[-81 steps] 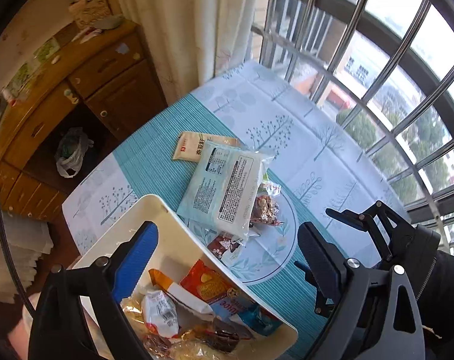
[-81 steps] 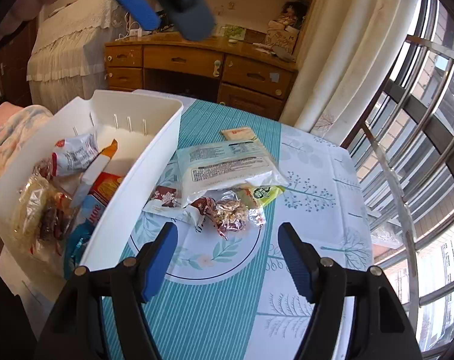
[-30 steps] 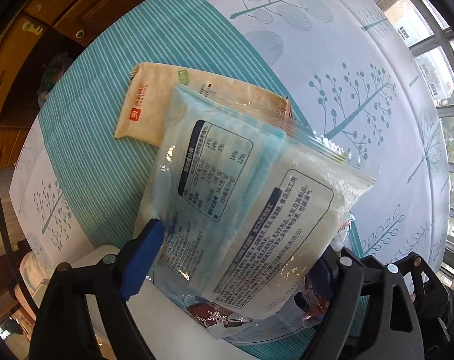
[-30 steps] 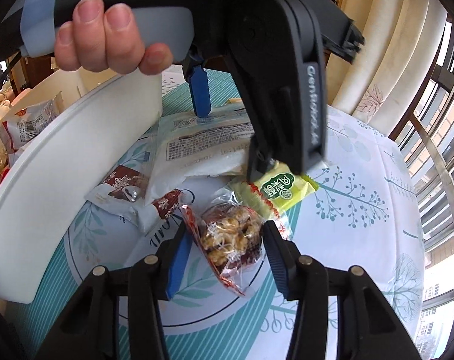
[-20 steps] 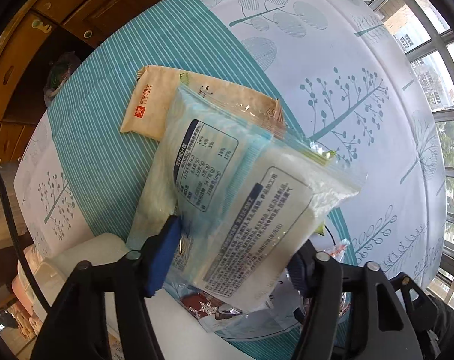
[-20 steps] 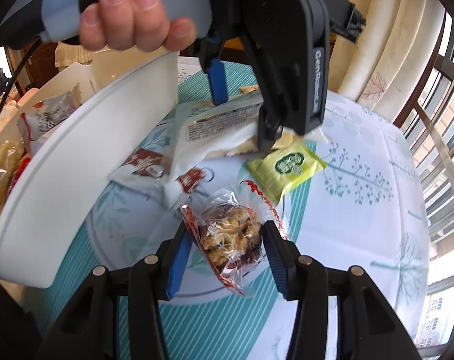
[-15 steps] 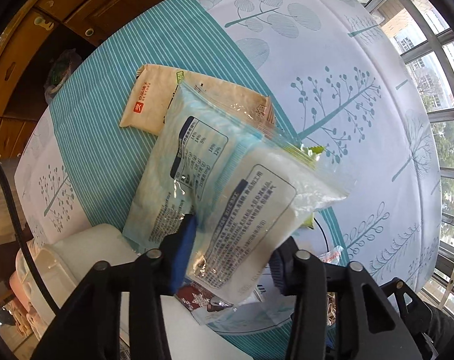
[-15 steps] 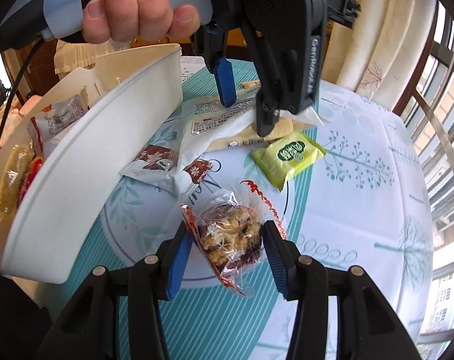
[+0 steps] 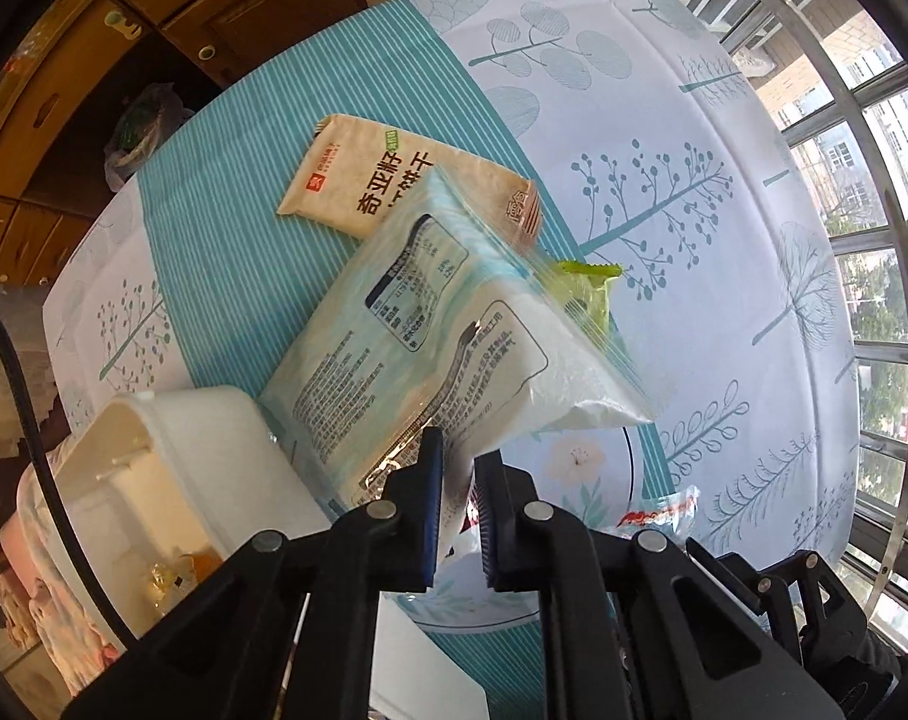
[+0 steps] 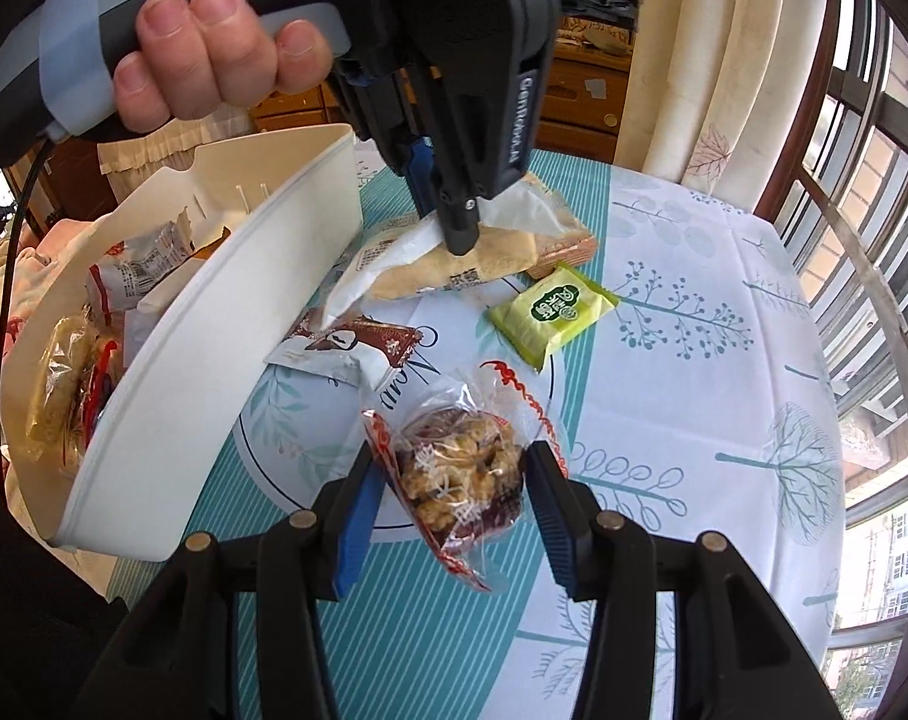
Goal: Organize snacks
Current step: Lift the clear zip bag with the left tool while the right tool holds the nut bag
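Snacks lie scattered on the worktop (image 9: pixel 724 138) beside a white bin (image 10: pixel 226 360) that already holds several packets. The left claw (image 9: pixel 457 480) has just been closing and now pinches the edge of a large pale-blue pouch (image 9: pixel 430 330), which hangs tilted from the jaws above the cloth, its far corner over a beige biscuit pack (image 9: pixel 388 180). The right claw (image 10: pixel 448 516) grips a clear-wrapped walnut-and-date sweet (image 10: pixel 460 480) between its blue pads, held just above the cloth.

To do this step well, I would judge that the pouch should come straight up until its lower corner clears the bin's rim, then travel over the open bin before the jaws let go. The grip is on a thin seam only, so a slow, level carry seems wise; a quick swing could let the slack film slide out. The pouch is wide, so it should go in flat or along the bin's long side. The right claw should stay clear of the left one's path, since the two work close together.

Readable writing: the beige pack shows "奇亚籽" and "饼干" in dark characters with a small red logo. The left claw's housing reads "GenRobot.AI" in the right wrist view. A green packet (image 10: pixel 553 312) bears a round emblem too small to read. The pouch's printed panels are too fine to make out.
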Tool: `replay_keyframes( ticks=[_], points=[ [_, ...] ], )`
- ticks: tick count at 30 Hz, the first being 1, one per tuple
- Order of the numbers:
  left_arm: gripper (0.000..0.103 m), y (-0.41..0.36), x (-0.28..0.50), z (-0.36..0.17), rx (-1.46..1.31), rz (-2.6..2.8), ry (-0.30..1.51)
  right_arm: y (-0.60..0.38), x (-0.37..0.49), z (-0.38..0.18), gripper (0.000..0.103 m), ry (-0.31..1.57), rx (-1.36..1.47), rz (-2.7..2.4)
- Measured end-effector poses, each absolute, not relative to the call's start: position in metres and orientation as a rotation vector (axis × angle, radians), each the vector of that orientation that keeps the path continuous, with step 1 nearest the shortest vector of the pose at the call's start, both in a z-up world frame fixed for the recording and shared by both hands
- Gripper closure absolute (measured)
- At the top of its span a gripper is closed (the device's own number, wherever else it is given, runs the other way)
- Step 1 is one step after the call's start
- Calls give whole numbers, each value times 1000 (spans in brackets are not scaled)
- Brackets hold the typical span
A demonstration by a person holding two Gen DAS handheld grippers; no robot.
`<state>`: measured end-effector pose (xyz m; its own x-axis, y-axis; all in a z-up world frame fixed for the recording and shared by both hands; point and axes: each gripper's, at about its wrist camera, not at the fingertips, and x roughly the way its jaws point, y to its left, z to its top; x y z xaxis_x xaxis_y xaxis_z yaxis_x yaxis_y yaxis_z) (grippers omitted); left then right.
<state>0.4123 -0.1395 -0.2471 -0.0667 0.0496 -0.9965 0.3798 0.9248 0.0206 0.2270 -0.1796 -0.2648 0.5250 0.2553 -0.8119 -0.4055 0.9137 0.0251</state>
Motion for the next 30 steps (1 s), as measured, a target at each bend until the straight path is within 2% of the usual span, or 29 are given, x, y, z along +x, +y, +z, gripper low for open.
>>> replay_keyframes(
  ticks=[16,23,25,26,27,28,30],
  points=[
    [95,-84,398,-196,111,-366,1537,-182,202,-235,55,900,-116,310],
    [95,-79,397,-191,129,-392,1515,-181,193,-222,55,883,-83,240],
    [89,-81,397,-195,135,-416,1522,-181,192,-220,55,879,-76,224],
    [80,-84,397,-196,144,-425,1524,-181,192,-218,55,878,-69,217],
    [65,-85,397,-198,154,-432,1523,-181,191,-217,55,876,-63,213],
    [58,-88,396,-200,173,-441,1522,-180,191,-216,55,874,-59,209],
    [33,-93,396,-206,223,-450,1523,-180,190,-214,55,873,-54,202]
  ],
)
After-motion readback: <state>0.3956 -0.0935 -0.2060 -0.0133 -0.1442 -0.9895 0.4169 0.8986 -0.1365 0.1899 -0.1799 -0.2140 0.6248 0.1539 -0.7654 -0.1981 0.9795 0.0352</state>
